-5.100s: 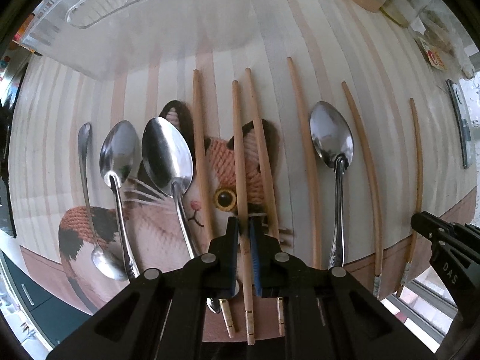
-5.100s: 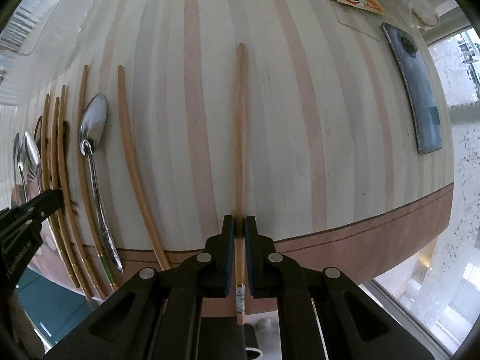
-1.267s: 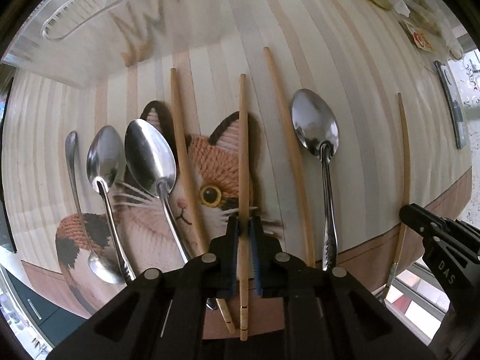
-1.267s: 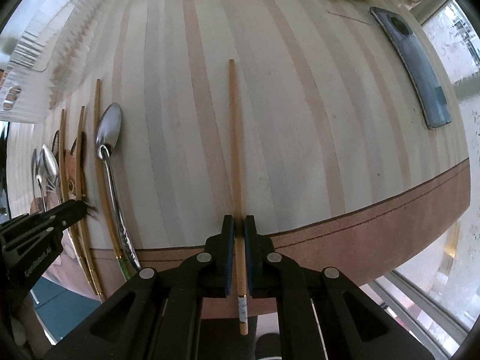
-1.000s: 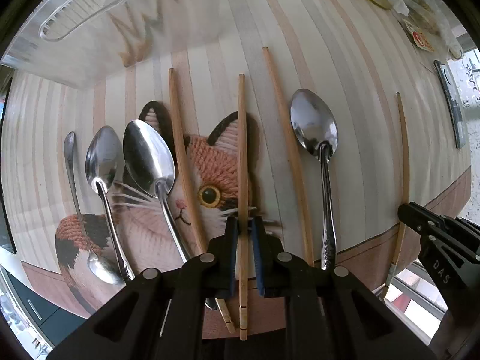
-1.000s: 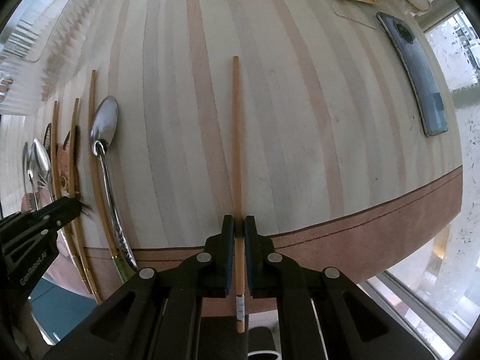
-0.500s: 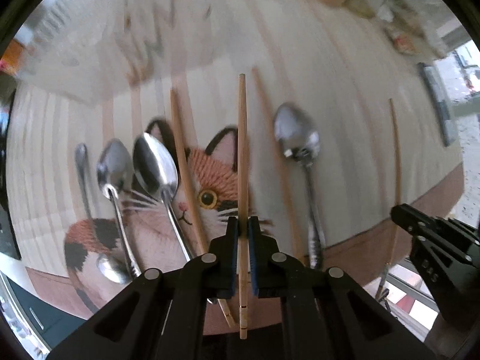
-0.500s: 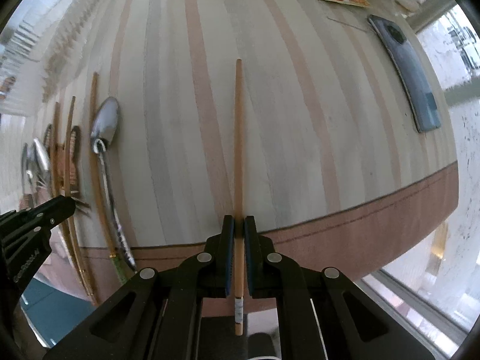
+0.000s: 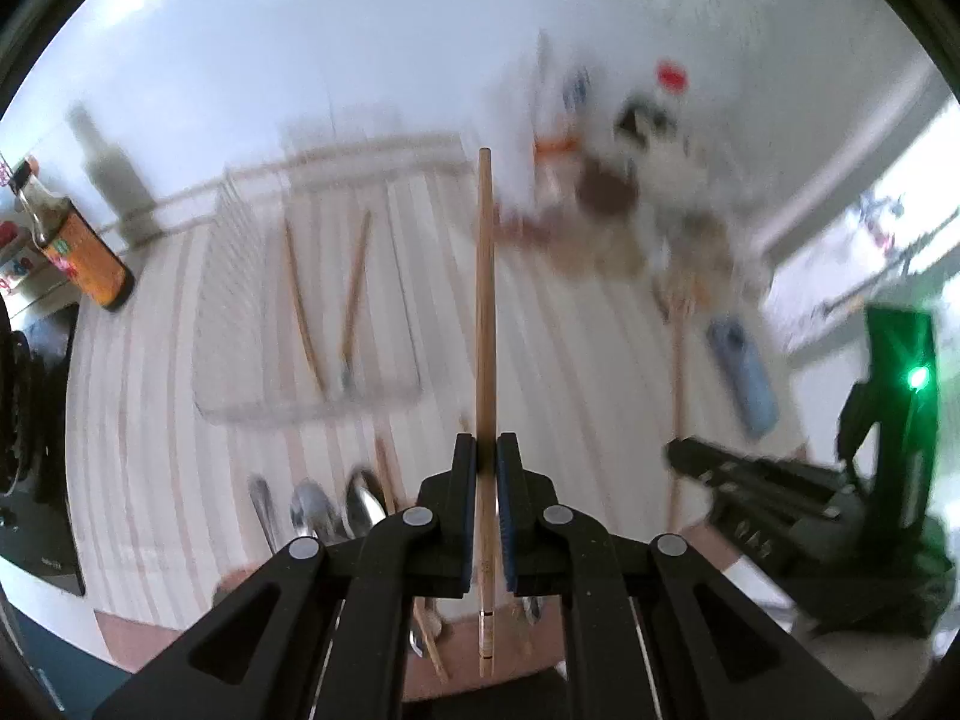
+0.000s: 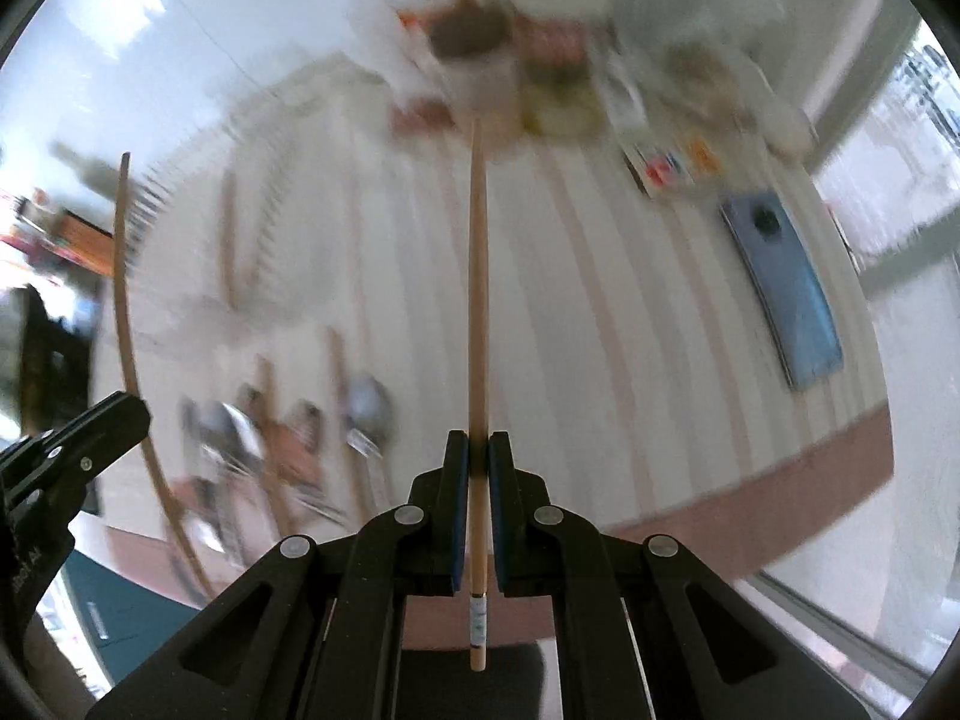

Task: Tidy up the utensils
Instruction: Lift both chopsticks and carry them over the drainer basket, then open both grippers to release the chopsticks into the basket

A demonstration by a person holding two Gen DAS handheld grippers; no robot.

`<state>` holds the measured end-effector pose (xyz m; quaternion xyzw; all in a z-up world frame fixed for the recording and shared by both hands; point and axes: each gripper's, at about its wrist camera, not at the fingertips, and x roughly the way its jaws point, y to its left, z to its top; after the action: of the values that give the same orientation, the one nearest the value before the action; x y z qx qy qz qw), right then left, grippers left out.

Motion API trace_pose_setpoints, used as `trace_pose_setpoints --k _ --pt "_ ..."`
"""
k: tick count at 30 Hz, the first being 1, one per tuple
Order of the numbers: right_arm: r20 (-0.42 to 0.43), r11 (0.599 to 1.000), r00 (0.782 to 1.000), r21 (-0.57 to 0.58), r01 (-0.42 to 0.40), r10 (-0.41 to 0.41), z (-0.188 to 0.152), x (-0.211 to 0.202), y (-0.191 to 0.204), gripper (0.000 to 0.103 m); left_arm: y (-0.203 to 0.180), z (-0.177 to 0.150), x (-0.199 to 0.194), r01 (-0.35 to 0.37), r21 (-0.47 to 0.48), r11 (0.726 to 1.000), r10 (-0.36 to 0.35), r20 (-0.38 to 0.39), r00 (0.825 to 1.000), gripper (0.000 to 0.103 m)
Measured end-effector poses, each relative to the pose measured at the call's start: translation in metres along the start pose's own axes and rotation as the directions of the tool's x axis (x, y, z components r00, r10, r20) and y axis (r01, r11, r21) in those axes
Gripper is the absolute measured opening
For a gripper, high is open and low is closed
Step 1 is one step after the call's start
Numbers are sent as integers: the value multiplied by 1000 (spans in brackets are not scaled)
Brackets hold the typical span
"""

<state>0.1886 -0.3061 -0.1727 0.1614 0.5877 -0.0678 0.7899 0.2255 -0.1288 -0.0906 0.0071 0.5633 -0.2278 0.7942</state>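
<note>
Striped tablecloth [image 10: 600,330], clear tray [image 9: 240,312], phone [image 10: 786,294]

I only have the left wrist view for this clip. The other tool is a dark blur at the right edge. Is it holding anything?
Observer: Yes. In the right wrist view the right tool is shut on a chopstick.
Operator: Where along the stick does it grip?
Observer: Near the thick end. Only a short length with a pale band sticks out behind the grip.
Operator: And the blue smear on the table, past that tool?
Observer: A phone, lying flat on the striped cloth with its camera lens facing up.
</note>
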Motion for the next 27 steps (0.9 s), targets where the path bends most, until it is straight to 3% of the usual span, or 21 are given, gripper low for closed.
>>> trace_pose_setpoints --k 4,7,10,18,24,26,27 --pt "32 993 992 -23 -119 120 46 -17 29 7 37 48 -12 44 -104 994 -43 10 999 4" --pt "45 981 981 -56 -188 190 81 -18 61 7 71 83 -4 15 -173 985 -13 10 1000 4" --pt "16 968 971 -77 -237 239 119 0 95 7 106 114 21 -2 -254 967 -10 -48 999 4" --pt "-81 969 973 -104 -224 216 165 67 153 7 155 139 89 -26 -355 935 -50 -204 978 4" --pt "-140 971 973 -130 -200 182 173 97 170 8 162 141 91 -65 -329 942 -14 -231 973 7" --pt "-150 973 975 -133 -186 166 174 102 169 20 165 137 86 -90 -308 947 22 -217 976 11" --pt "-147 975 976 -129 -182 162 173 103 168 26 165 136 81 -120 -286 951 61 -206 977 18"
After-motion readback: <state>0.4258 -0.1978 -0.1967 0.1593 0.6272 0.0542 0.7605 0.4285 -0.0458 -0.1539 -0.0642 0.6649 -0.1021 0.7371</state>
